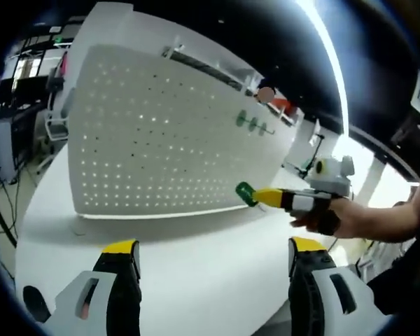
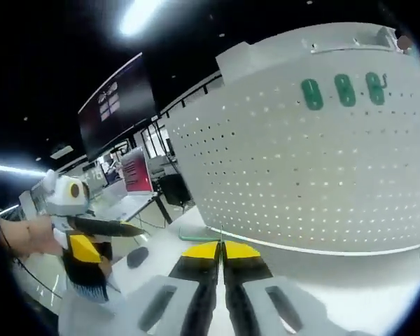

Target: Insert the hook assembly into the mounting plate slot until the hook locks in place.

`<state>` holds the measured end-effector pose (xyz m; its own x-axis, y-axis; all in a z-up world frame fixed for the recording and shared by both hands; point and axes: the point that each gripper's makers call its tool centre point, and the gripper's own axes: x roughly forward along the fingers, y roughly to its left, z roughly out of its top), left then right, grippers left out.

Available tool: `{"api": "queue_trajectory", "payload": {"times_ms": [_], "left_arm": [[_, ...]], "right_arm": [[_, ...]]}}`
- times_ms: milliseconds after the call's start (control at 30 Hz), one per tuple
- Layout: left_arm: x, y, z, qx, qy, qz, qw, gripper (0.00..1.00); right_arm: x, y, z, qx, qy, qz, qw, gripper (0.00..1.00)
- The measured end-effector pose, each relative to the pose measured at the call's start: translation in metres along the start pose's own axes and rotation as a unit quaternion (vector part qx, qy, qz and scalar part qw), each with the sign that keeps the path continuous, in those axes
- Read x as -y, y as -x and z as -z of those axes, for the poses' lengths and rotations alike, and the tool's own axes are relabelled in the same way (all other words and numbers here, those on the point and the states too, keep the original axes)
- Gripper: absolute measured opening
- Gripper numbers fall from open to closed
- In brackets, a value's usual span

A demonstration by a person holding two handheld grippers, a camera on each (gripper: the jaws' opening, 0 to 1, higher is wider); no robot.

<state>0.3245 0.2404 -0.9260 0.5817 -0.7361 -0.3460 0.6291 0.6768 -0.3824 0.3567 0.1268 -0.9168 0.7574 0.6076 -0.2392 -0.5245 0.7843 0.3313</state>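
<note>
Green hook (image 1: 246, 193) pinched in the right hand-held gripper (image 1: 266, 197) tips, just short of the white pegboard (image 1: 154, 140) ahead, three green hooks (image 2: 343, 91) already mounted high on it, left hand-held gripper (image 1: 213, 255) wide apart, empty over the desk (image 1: 196, 280)

held hook (image 1: 246, 193): green tip visible past the right gripper (image 1: 262, 197) fingertips; rest hidden between the closed jaws.
same hook, right gripper view: jaws pressed together, only a thin sliver (image 2: 221, 234) above the fingertips; shape unreadable.
mounted hooks (image 2: 344, 90): three green pieces high above the fingertips on the pegboard (image 2: 315, 168); wire parts too small to make out.
pegboard edges: cut off at right edge, right gripper view.
person's hand (image 1: 336, 217): behind the right gripper, forearm cut off at right edge.
left gripper (image 1: 215, 246): bodies cut off at bottom edge.
</note>
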Motion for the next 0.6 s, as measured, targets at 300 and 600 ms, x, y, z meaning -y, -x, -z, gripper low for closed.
{"api": "queue_trajectory", "payload": {"times_ms": [300,600], "left_arm": [[-0.001,0.0,0.004,-0.009,0.005,0.014,0.9999,0.78],[-0.008,0.007,0.006,-0.012,0.015,0.015,0.9997,0.65]], "right_arm": [[-0.038,0.002,0.007,0.0,-0.044,-0.085,0.9955,0.0],[-0.056,0.002,0.015,-0.005,-0.076,-0.125,0.9893,0.0]]}}
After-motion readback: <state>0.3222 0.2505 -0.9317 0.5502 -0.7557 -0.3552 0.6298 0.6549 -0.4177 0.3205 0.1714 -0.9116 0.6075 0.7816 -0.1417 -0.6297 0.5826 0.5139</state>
